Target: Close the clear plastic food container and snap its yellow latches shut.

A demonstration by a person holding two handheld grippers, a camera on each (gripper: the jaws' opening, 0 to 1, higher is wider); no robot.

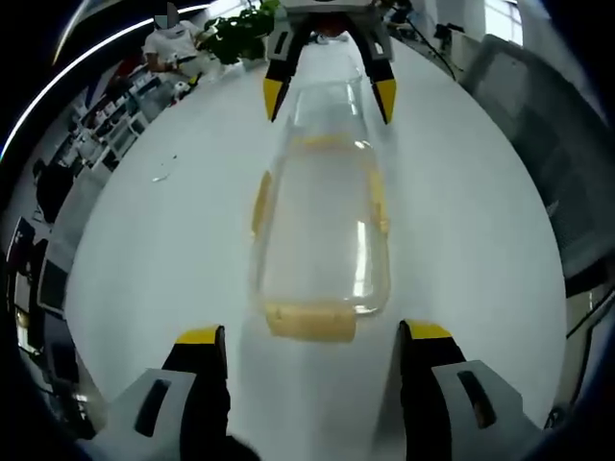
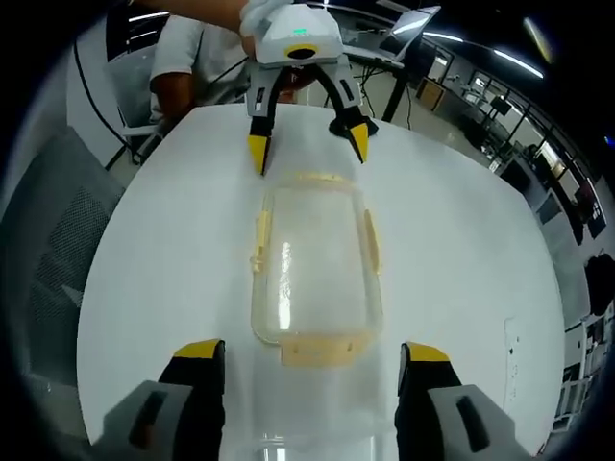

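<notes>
The clear plastic container (image 1: pixel 322 230) lies lengthwise on the white table (image 1: pixel 461 240) between both grippers. Its yellow latches (image 1: pixel 309 323) stick out from the rim at both ends and both long sides. My left gripper (image 1: pixel 312 334) is open just short of the near end and touches nothing. My right gripper (image 1: pixel 329 96) is open at the far end, with a clear plastic part between its jaws. In the right gripper view the container (image 2: pixel 312 269) lies ahead of my open right gripper (image 2: pixel 312 351), and the left gripper (image 2: pixel 307 144) stands open beyond it.
A person in a white shirt (image 2: pixel 197 58) stands at the table's far edge. A green plant (image 1: pixel 240 34) sits at one end of the table, and a small scrap (image 1: pixel 161 176) lies on it. A grey chair (image 2: pixel 48 240) stands beside it, with office desks around.
</notes>
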